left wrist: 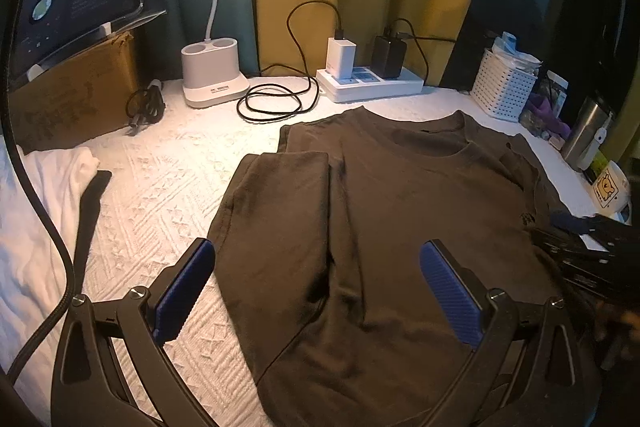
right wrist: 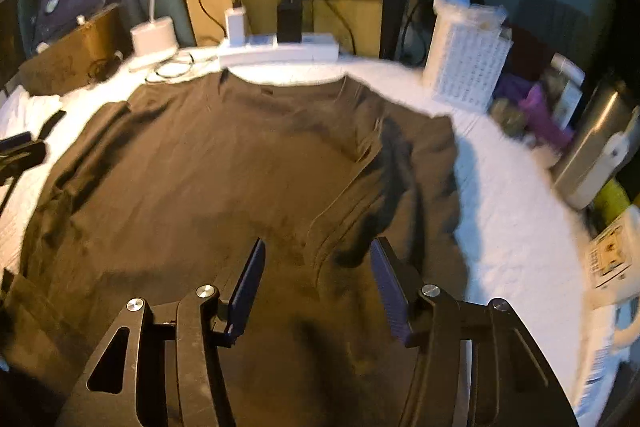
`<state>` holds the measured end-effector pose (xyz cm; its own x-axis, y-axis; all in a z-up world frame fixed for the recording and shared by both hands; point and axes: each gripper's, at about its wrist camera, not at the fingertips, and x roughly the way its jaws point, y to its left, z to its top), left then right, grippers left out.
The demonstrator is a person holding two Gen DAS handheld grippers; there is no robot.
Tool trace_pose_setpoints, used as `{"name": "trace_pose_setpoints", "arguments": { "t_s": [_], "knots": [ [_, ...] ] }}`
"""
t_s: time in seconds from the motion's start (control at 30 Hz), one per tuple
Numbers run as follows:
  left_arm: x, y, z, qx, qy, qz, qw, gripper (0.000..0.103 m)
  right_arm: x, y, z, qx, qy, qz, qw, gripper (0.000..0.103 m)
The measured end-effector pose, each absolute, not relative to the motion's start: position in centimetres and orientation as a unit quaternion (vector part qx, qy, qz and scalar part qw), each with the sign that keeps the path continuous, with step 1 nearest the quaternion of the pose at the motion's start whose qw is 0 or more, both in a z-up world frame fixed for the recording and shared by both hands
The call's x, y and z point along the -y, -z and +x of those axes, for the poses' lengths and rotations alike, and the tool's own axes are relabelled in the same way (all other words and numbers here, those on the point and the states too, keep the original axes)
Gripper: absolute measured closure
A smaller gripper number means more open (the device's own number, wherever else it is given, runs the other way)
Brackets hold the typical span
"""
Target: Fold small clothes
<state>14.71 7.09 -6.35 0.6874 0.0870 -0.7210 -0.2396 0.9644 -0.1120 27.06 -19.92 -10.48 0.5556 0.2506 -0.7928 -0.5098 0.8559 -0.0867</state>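
Brown cotton shirt [left wrist: 400, 211] lies flat, collar at the far side, in the middle of the white textured cover [left wrist: 168, 179]. Its left sleeve [left wrist: 280, 211] is already folded in over the body; the right sleeve [right wrist: 416, 171] lies rumpled and only partly turned, so the step in hand appears to be the right-side fold.

You should take the right sleeve at its outer edge, pinching one layer only, and carry it level across so the crease runs straight from shoulder to hem. Smooth the ridge near the seam first, or it will set into the fold.

Your right gripper [right wrist: 318, 283] stands about half open just above that ridge, with nothing between the pads; whether they touch the cloth cannot be told through the blur. Your left gripper [left wrist: 318, 291] is spread wide over the near left of the shirt and holds nothing.

Beyond the collar, a power strip [left wrist: 370, 83] and coiled cable [left wrist: 276, 99] sit near; keep the sleeve clear.
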Motion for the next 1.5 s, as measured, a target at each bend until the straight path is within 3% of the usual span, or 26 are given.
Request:
{"name": "trace_pose_setpoints", "arguments": {
  "t_s": [0.07, 0.13, 0.47, 0.8, 0.83, 0.9, 0.93, 0.97, 1.0, 1.1, 1.17, 1.23, 1.5],
  "knots": [
    [-7.5, 6.4, 14.4, -0.386, -0.095, -0.1, 0.912, 0.001, 19.9, 11.5, 27.9, -0.424, -0.211, -0.151, 0.867, 0.079],
    [-8.1, 6.6, 14.0, -0.388, -0.102, -0.104, 0.91, 0.002, 20.2, 11.5, 28.5, -0.423, -0.213, -0.142, 0.869, 0.097],
    [-12.4, 7.9, 13.1, -0.394, -0.13, -0.127, 0.901, 0.001, 20.5, 7.6, 26.5, -0.41, -0.294, -0.081, 0.859, 0.098],
    [-15.8, 10.4, 16.8, -0.42, -0.12, -0.126, 0.891, 0.007, 18.3, 11.1, 25.2, -0.455, -0.297, -0.117, 0.831, 0.095],
    [-15.9, 10.8, 17.4, -0.425, -0.114, -0.125, 0.889, 0.011, 18.5, 10.8, 25.1, -0.454, -0.295, -0.117, 0.832, 0.091],
    [-16.0, 11.5, 18.3, -0.437, -0.103, -0.126, 0.884, 0.019, 18.9, 10.0, 24.8, -0.446, -0.292, -0.116, 0.838, 0.056],
    [-15.9, 11.9, 18.7, -0.444, -0.098, -0.125, 0.882, 0.023, 19.1, 9.7, 24.9, -0.442, -0.291, -0.114, 0.841, 0.017],
    [-15.8, 12.2, 19.0, -0.447, -0.093, -0.124, 0.881, 0.024, 19.3, 9.3, 24.7, -0.435, -0.29, -0.111, 0.845, 0.008],
    [-15.6, 12.3, 19.1, -0.444, -0.092, -0.116, 0.884, 0.026, 19.7, 8.8, 24.6, -0.428, -0.292, -0.108, 0.849, 0.008],
    [-14.9, 12.2, 19.4, -0.438, -0.076, -0.096, 0.89, 0.05, 20.5, 8.0, 24.8, -0.422, -0.28, -0.104, 0.856, 0.008],
    [-14.5, 12.1, 19.4, -0.437, -0.065, -0.092, 0.893, 0.084, 20.9, 7.9, 25.1, -0.424, -0.272, -0.099, 0.858, 0.008],
    [-14.0, 12.1, 19.1, -0.435, -0.053, -0.086, 0.895, 0.098, 21.3, 7.9, 25.3, -0.426, -0.264, -0.097, 0.86, 0.008],
    [-17.0, 9.8, 15.1, -0.39, -0.132, -0.118, 0.904, 0.101, 22.1, 7.6, 25.6, -0.42, -0.262, -0.081, 0.865, 0.008]
  ]
}}
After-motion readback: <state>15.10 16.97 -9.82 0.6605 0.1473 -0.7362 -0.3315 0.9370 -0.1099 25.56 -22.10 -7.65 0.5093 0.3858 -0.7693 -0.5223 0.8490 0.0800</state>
